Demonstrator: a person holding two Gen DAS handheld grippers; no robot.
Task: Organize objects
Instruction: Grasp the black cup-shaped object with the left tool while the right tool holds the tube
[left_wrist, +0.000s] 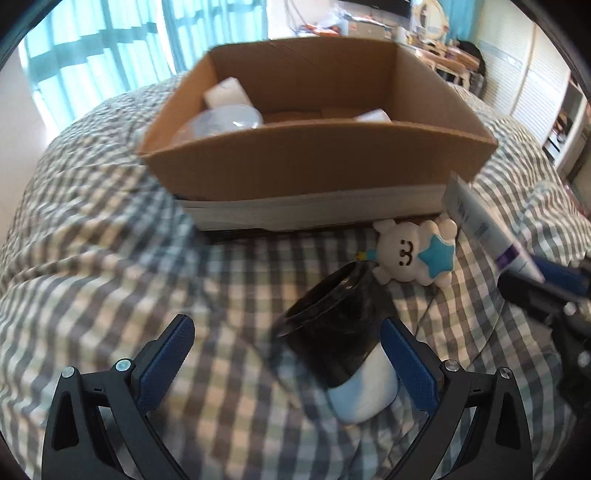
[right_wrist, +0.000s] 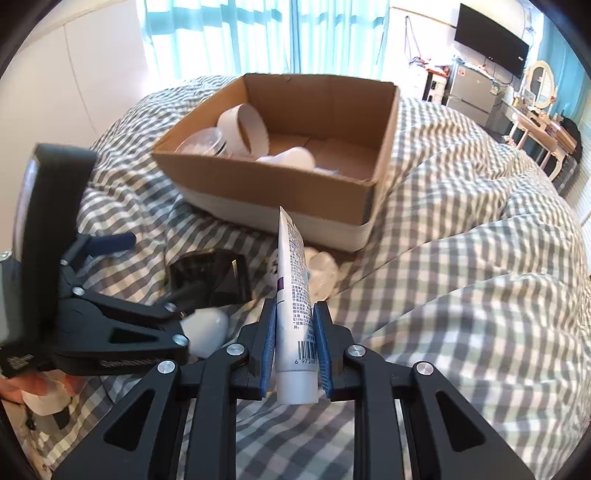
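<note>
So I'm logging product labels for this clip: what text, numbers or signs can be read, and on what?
"6 97268": barcode digits on the white tube held in the right gripper; the remaining digits are hidden by the gripper's finger.
Dense small print on the tube: too small to read.
Embossed lettering on the left gripper: too blurred to read.
Plush toy, cardboard box, black-and-white cup: no text visible.

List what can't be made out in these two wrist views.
- Cardboard box contents: near wall hides most in left wrist view; blurred.
- Tube print: too small to read in right wrist view; brand side faces away.
- Plush toy: mostly behind tube, right wrist view.
- Black-capped bottle: motion-blurred; contact with left hand-held gripper unclear.
</note>
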